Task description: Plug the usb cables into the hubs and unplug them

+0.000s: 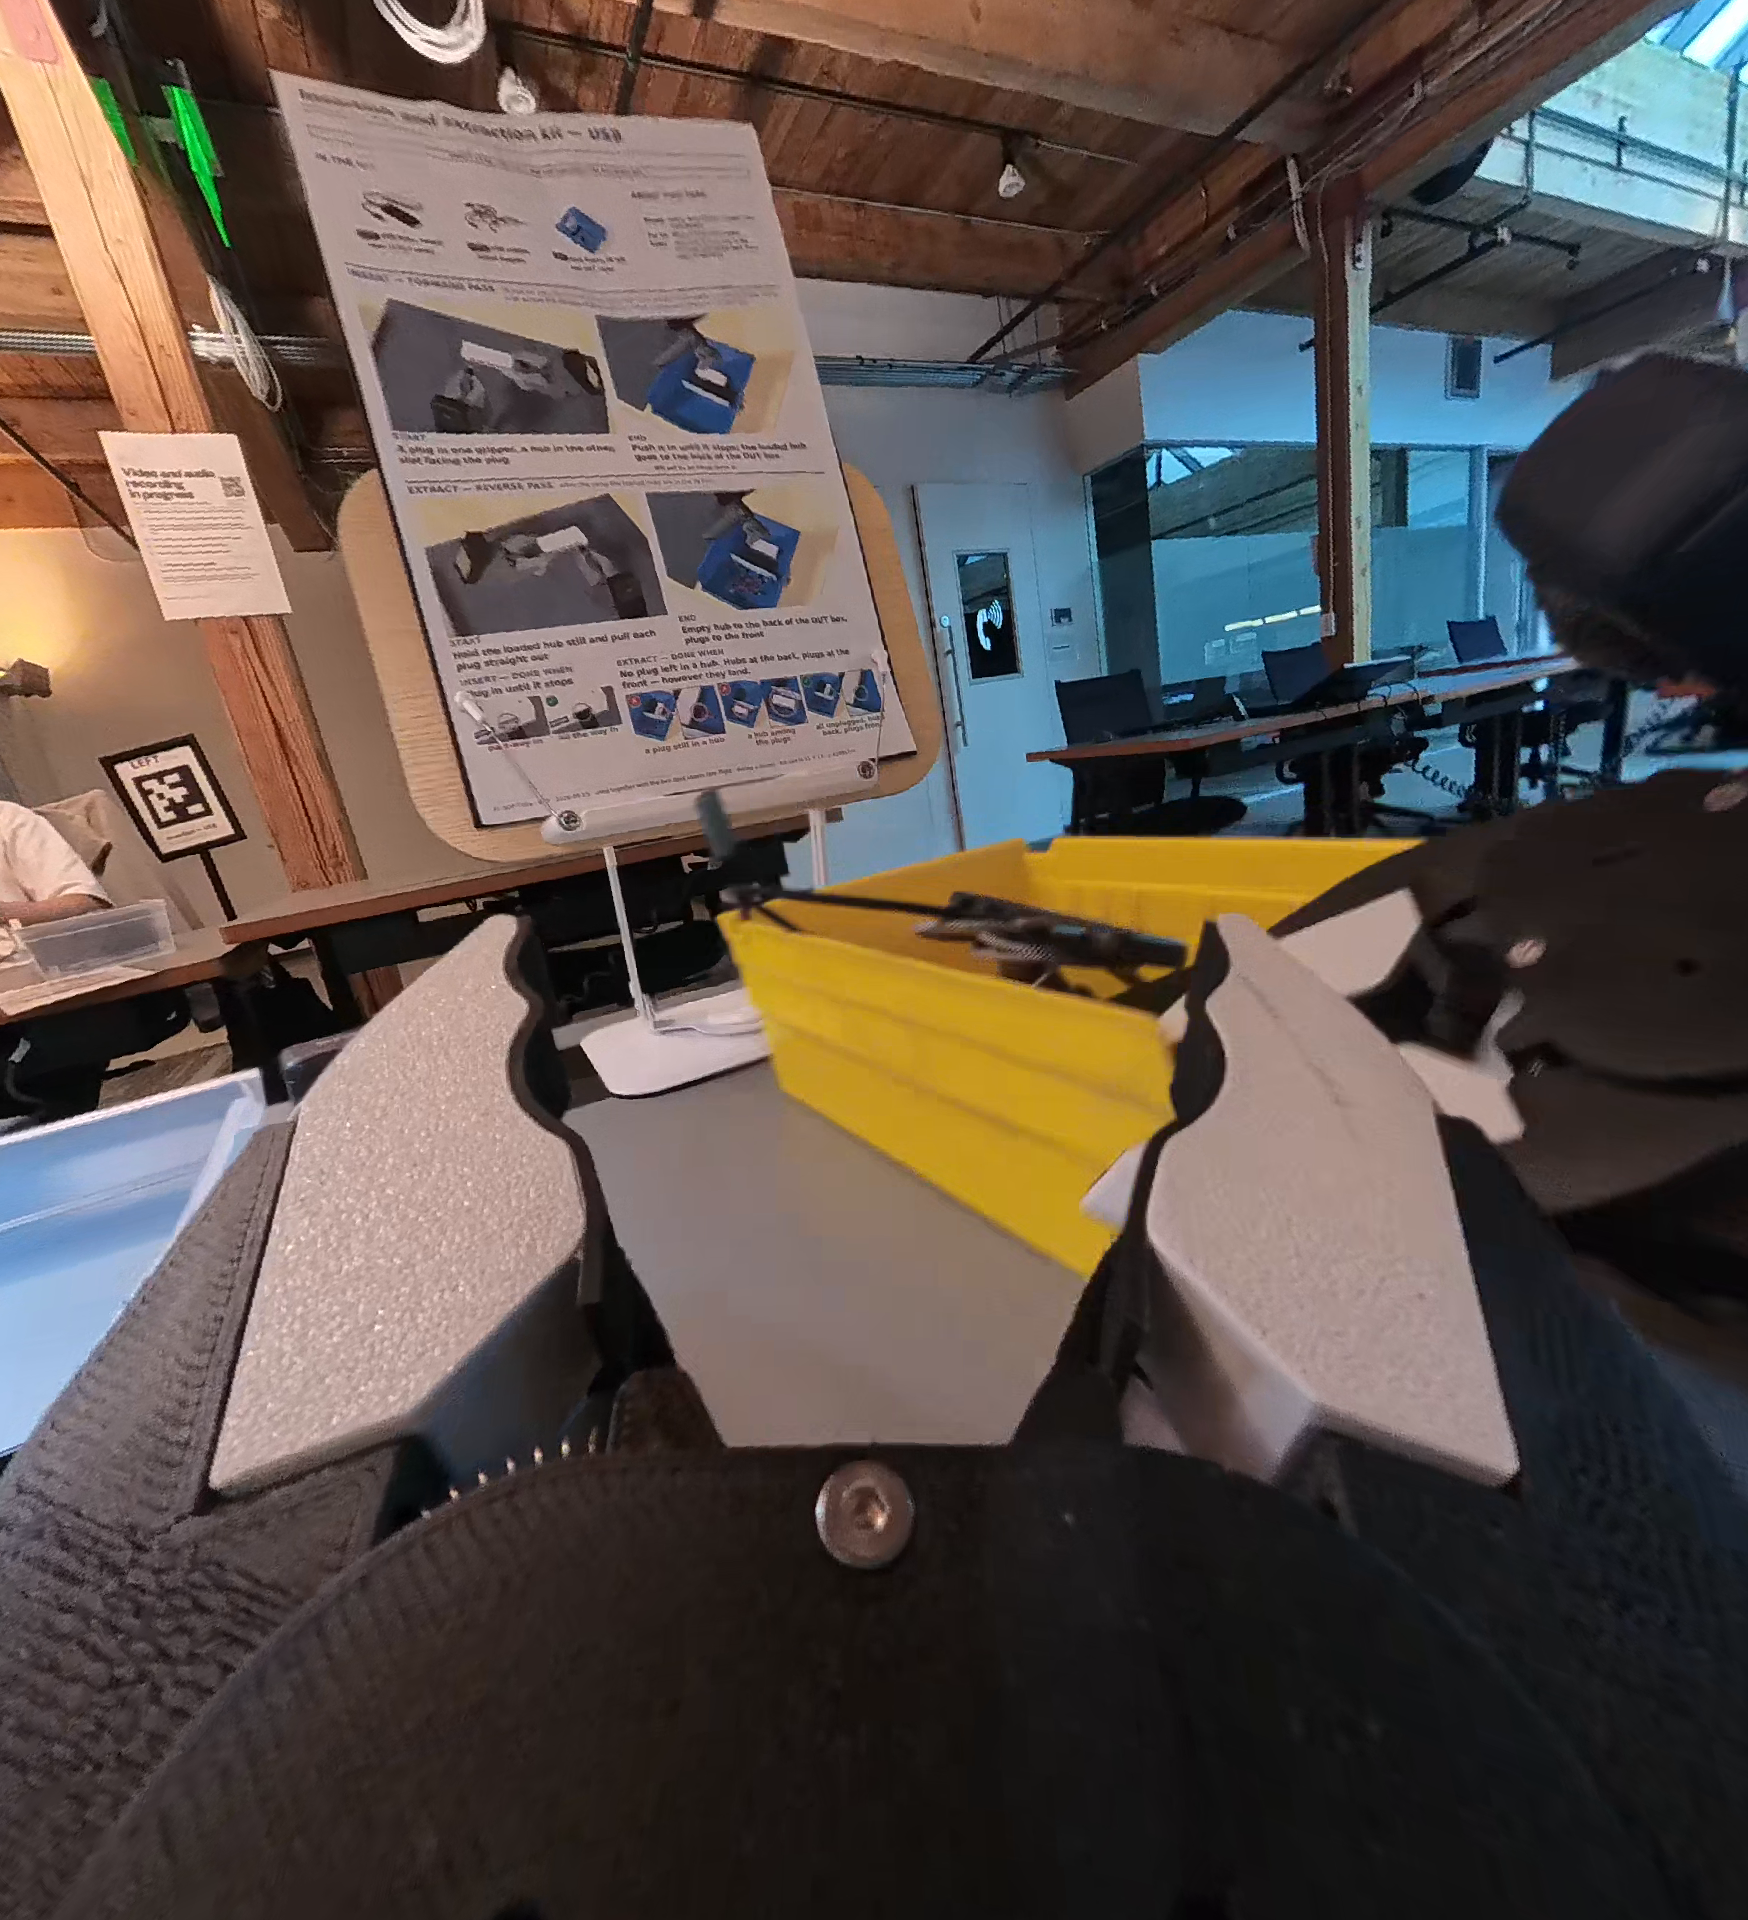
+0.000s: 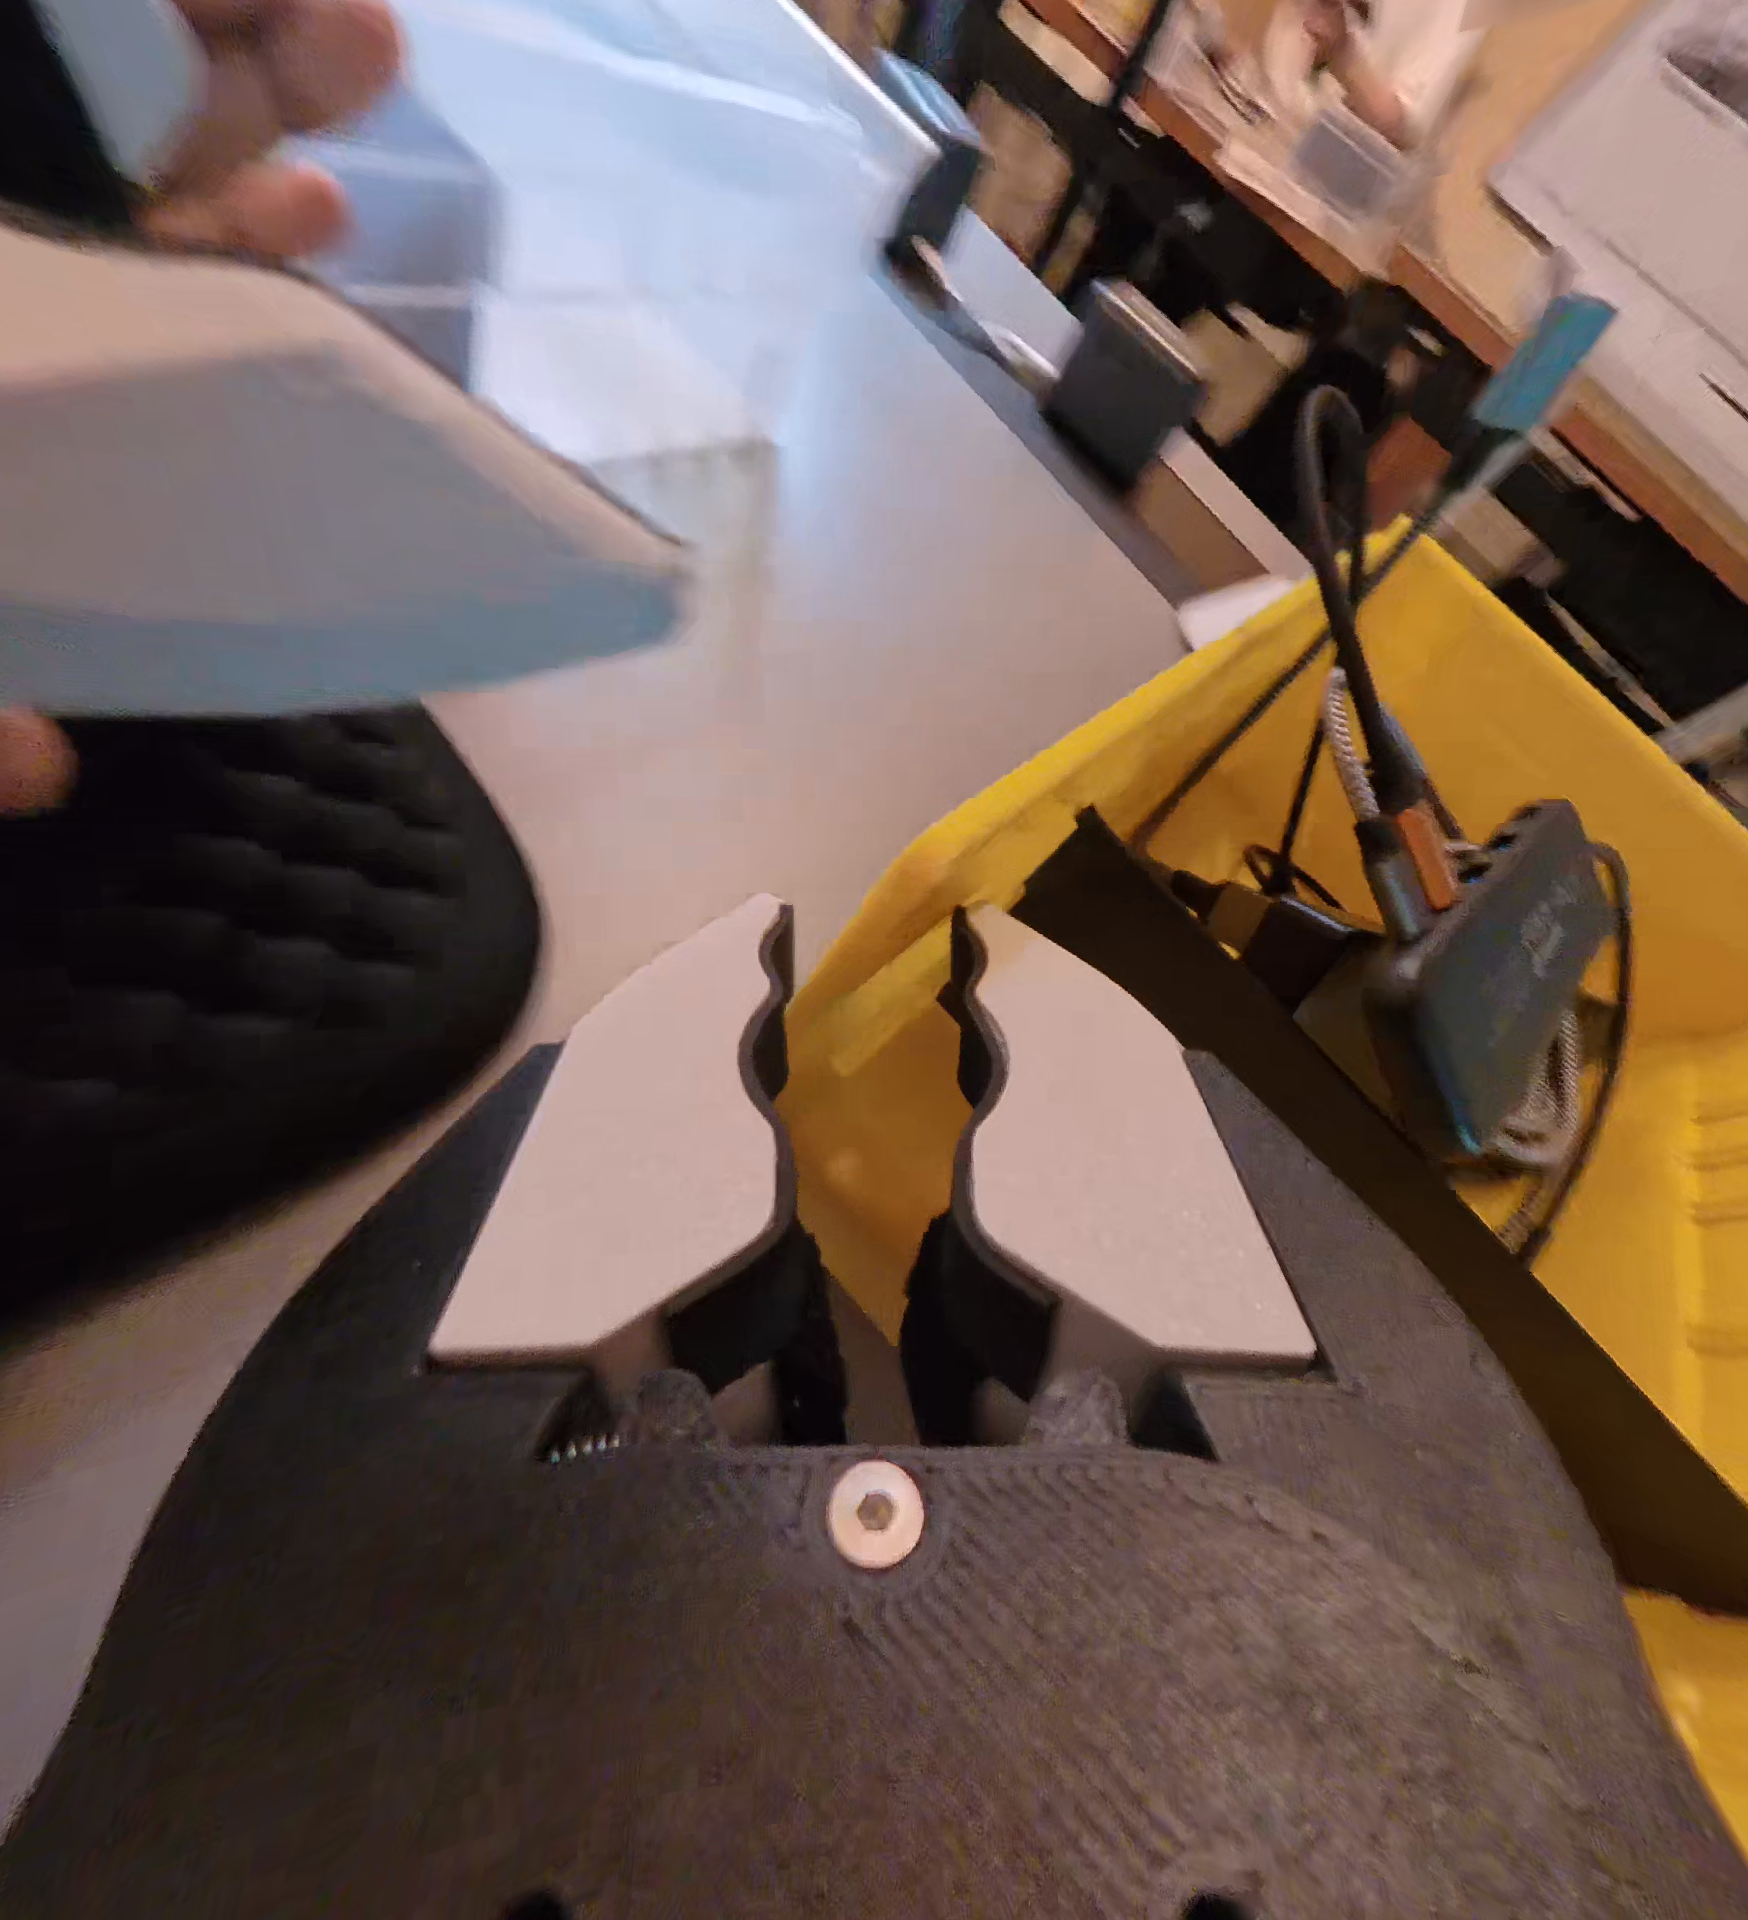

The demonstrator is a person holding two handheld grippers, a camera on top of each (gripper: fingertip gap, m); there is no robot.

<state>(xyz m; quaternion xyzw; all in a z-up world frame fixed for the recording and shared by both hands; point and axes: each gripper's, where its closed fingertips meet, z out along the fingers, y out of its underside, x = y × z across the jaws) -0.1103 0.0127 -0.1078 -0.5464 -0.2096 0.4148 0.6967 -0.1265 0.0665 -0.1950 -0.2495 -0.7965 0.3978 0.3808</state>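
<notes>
- Hub (image 2: 1504, 997) sits in the yellow bin (image 2: 1680, 727) at the right of the frame, cables plugged in.
- My right gripper (image 2: 870, 935) is part open, holding nothing, aimed at the bin.
- My left gripper (image 1: 865, 956) gapes wide and empty, waiting.

A printed instruction sheet (image 1: 600, 457) is propped on a white stand (image 1: 662, 1039) behind a yellow bin (image 1: 953, 1049) on a grey table (image 1: 828, 1278).

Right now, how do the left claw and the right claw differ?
The left claw is wide open; the right claw is open by only a narrow gap. The left points across the table toward the yellow bin; the right reaches over the bin's rim. Both hold nothing.
</notes>
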